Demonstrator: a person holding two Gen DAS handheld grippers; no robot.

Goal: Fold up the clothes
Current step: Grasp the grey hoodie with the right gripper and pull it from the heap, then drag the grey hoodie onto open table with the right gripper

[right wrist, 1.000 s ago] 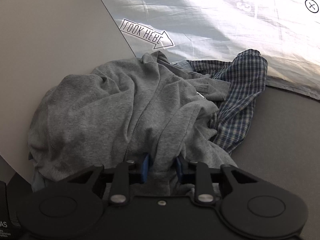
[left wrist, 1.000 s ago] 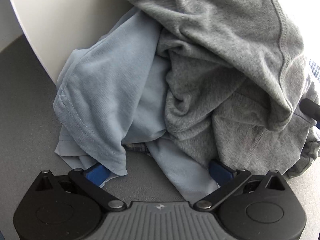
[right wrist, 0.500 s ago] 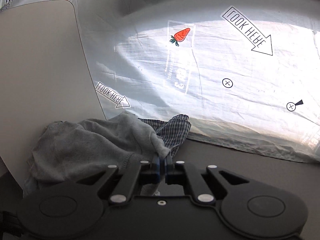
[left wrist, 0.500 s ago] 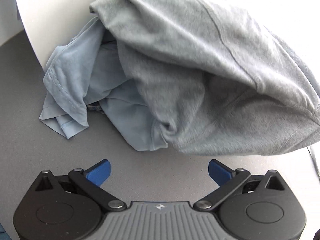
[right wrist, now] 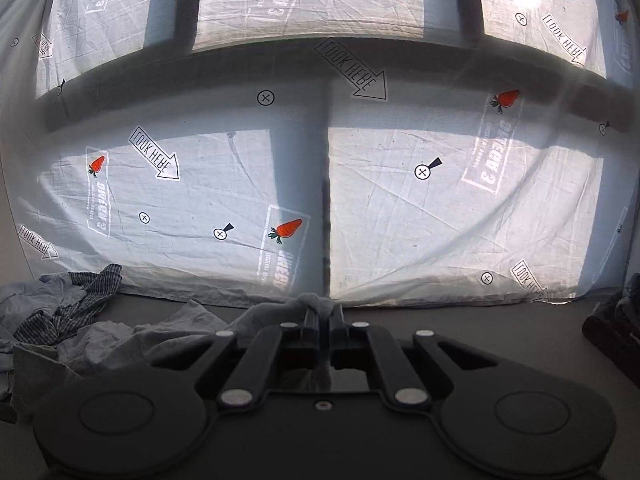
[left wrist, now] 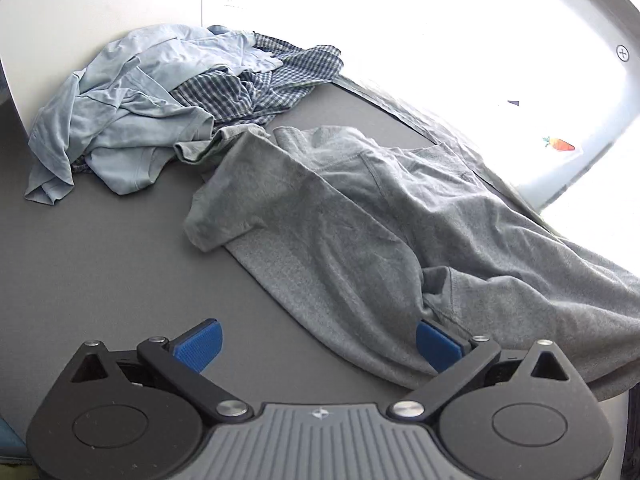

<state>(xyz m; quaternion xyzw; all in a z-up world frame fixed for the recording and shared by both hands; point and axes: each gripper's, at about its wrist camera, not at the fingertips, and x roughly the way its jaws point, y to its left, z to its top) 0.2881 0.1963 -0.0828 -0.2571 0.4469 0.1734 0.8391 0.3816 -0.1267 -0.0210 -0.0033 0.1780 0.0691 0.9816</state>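
1. Three pieces of clothing show on the grey table (left wrist: 100,272): one grey T-shirt (left wrist: 360,216), one light blue shirt (left wrist: 120,120) and one checked shirt (left wrist: 260,84).
2. Two grippers show. The left gripper (left wrist: 316,344) has its jaws spread wide, and they hold nothing. One blue pad sits right at the near edge of the grey T-shirt, and the other is over bare table.
3. The right gripper (right wrist: 324,316) has its jaws pressed together on a bunch of grey cloth, which looks like part of the grey T-shirt (right wrist: 312,302).
4. The grey T-shirt lies stretched out but wrinkly, near the left gripper. One sleeve is tucked under, and a fold is bunched close to the pad.
5. The other two shirts sit in one messy heap behind the grey T-shirt, beside the white board (left wrist: 80,12).
6. What could go wrong: a hard pull by the right gripper could drag the whole T-shirt, because only one spot is held.
7. Wrinkles left in would make a lumpy fold.
8. A dark pile (right wrist: 612,324) may be more clothes, far right of the right gripper. It is too dim to tell.
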